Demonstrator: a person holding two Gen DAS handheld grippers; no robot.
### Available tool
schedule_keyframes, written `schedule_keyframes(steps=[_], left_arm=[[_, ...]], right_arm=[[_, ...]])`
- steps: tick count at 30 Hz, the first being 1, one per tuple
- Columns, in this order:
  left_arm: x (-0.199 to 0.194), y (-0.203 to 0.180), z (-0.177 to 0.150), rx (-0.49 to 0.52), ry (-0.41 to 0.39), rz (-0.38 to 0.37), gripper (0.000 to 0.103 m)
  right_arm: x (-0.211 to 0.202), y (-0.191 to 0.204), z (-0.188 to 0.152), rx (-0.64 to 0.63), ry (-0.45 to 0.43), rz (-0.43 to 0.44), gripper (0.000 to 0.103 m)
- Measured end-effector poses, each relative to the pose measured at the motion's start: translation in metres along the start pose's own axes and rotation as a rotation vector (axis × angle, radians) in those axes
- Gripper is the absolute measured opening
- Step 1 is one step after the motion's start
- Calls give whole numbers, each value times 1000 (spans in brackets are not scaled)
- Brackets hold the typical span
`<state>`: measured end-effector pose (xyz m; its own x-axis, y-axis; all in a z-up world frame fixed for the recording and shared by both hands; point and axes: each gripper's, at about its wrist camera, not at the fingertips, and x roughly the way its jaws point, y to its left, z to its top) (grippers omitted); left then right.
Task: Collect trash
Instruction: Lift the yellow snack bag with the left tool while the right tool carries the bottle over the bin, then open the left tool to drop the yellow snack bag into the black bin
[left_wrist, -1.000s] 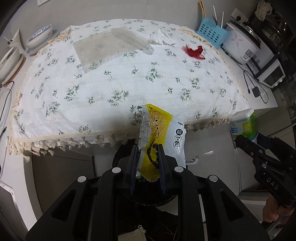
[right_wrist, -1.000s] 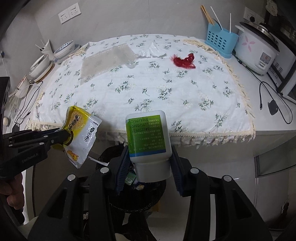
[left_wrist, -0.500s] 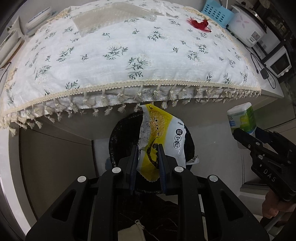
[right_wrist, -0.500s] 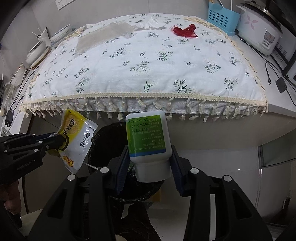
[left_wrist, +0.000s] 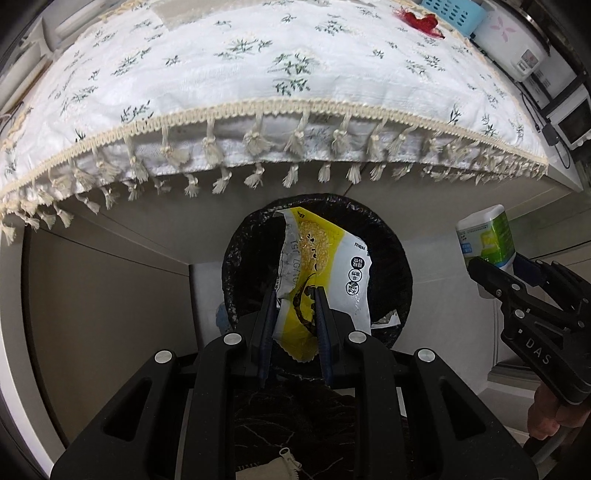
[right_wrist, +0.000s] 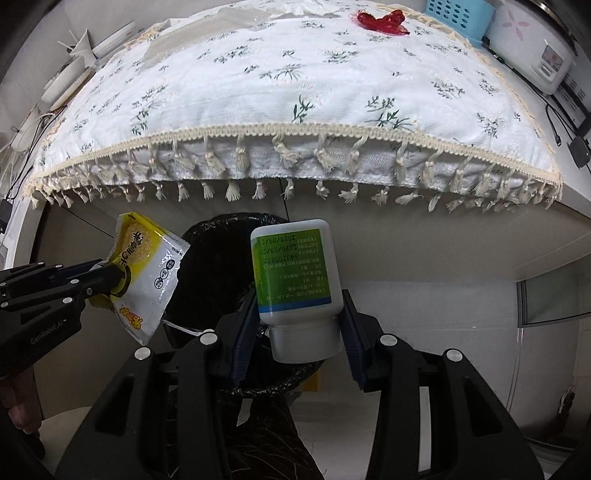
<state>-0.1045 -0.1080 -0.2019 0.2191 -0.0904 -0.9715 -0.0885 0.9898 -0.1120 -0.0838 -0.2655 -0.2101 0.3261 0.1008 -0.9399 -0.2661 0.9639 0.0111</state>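
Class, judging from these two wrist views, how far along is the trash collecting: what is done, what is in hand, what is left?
Done: nothing is clearly binned yet; the bin's contents are hard to make out. In hand: the left gripper holds a yellow snack wrapper over the bin, and the right gripper holds a green-labelled bottle. Left: dropping both, then the red scrap on the tablecloth.

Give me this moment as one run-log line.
left hand-held gripper: shut on wrapper | right hand-held gripper: shut on bottle | both over bin | red scrap on table

A home kitchen: rice cooker (right_wrist: 532, 55), blue utensil basket (right_wrist: 458, 18), stacked dishes (right_wrist: 66, 81) around a floral-clothed counter (right_wrist: 295, 92).
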Motion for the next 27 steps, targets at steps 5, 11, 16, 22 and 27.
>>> schedule_keyframes(steps=[5,11,16,22,27], left_arm=[[12,6,-2,-21,16,11,20],[27,-2,-1,-17,30,21,20],[36,-12,-1,5,37,16,20],[51,-24,3,29,51,14,20],[64,-34,5,58,55,19,20]], right_arm=[[10,2,-1,-5,16,-10,41],[14,0,-3,5,21,-10,41],[14,-8,-7,22,26,-12,41],[12,-14,-10,45,27,-23,41],[15,-19,-14,59,41,-32,41]])
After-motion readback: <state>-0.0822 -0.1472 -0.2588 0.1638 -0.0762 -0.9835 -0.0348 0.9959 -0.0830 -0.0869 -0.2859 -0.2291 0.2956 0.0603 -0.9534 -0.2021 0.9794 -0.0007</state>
